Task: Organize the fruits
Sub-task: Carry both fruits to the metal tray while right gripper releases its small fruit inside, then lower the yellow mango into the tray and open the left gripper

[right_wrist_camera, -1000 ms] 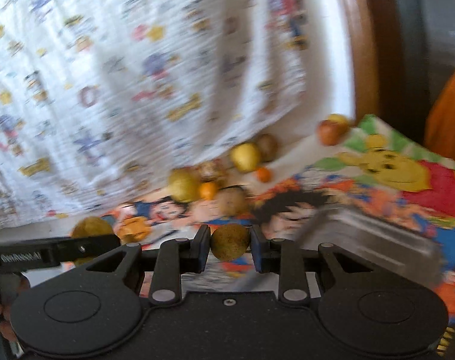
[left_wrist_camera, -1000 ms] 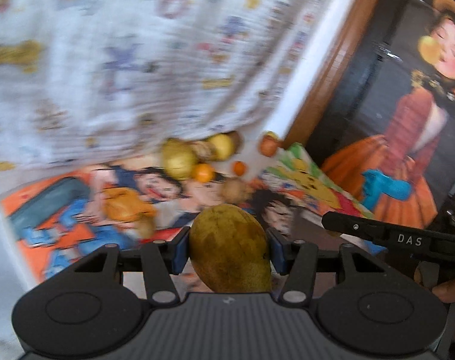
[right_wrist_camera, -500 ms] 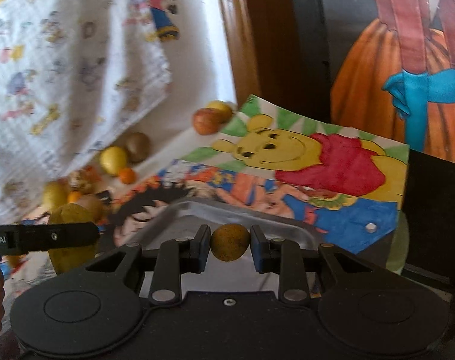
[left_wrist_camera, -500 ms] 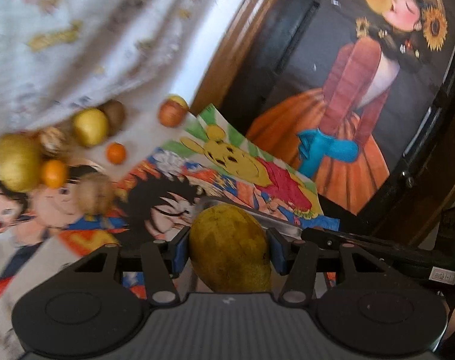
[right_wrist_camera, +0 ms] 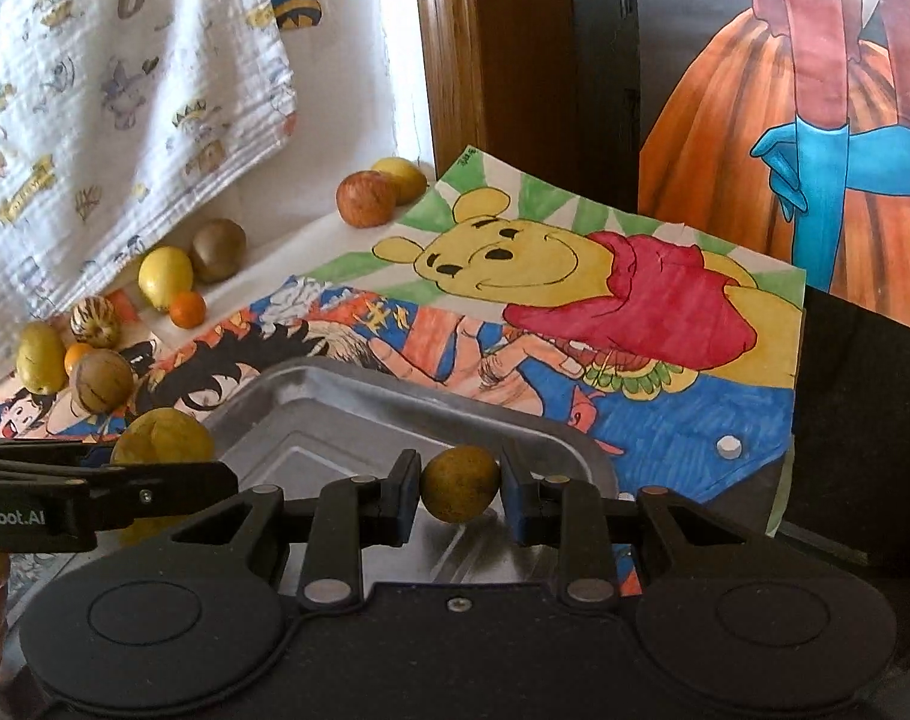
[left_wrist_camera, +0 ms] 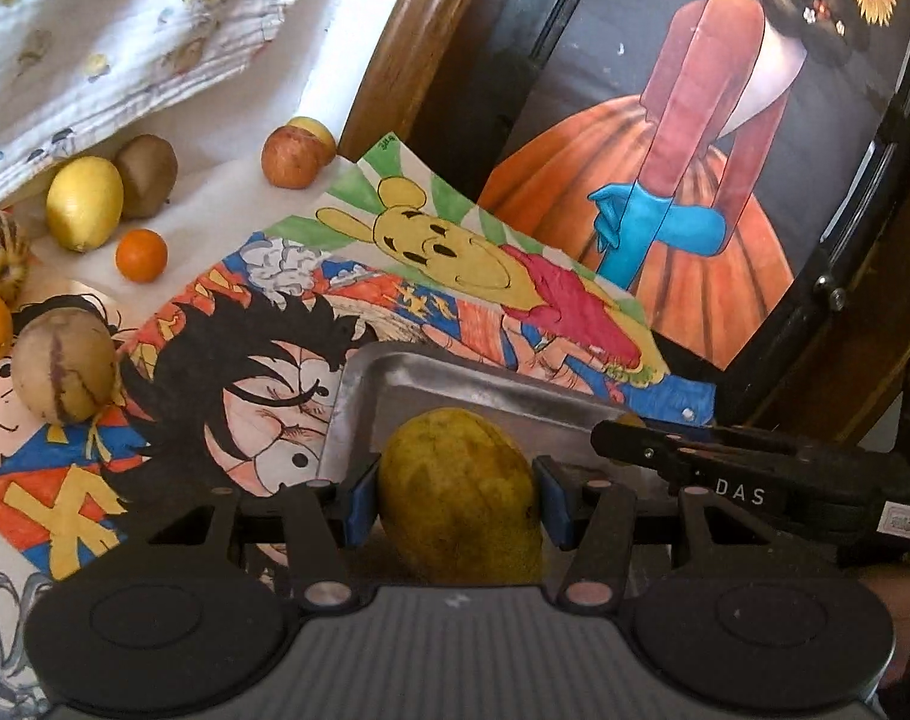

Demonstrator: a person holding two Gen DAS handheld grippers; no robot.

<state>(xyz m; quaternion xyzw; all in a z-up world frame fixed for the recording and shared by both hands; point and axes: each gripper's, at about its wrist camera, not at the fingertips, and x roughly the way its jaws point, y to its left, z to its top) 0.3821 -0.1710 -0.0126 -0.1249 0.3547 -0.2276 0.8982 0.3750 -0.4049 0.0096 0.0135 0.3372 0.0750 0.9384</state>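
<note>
Left tongs (left_wrist_camera: 459,501) clamp a mango (left_wrist_camera: 459,495), right tongs (right_wrist_camera: 460,492) a small fruit (right_wrist_camera: 459,483), hiding tray (right_wrist_camera: 335,396).

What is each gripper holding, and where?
Left gripper clamps the large yellow-green mango across its sides; right gripper pinches the small round brownish-yellow fruit at its middle.

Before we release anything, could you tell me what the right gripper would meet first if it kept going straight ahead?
Probably the metal tray: the right gripper, shut on a small round fruit, points across its basin toward the far rim, though depth is unclear.
</note>
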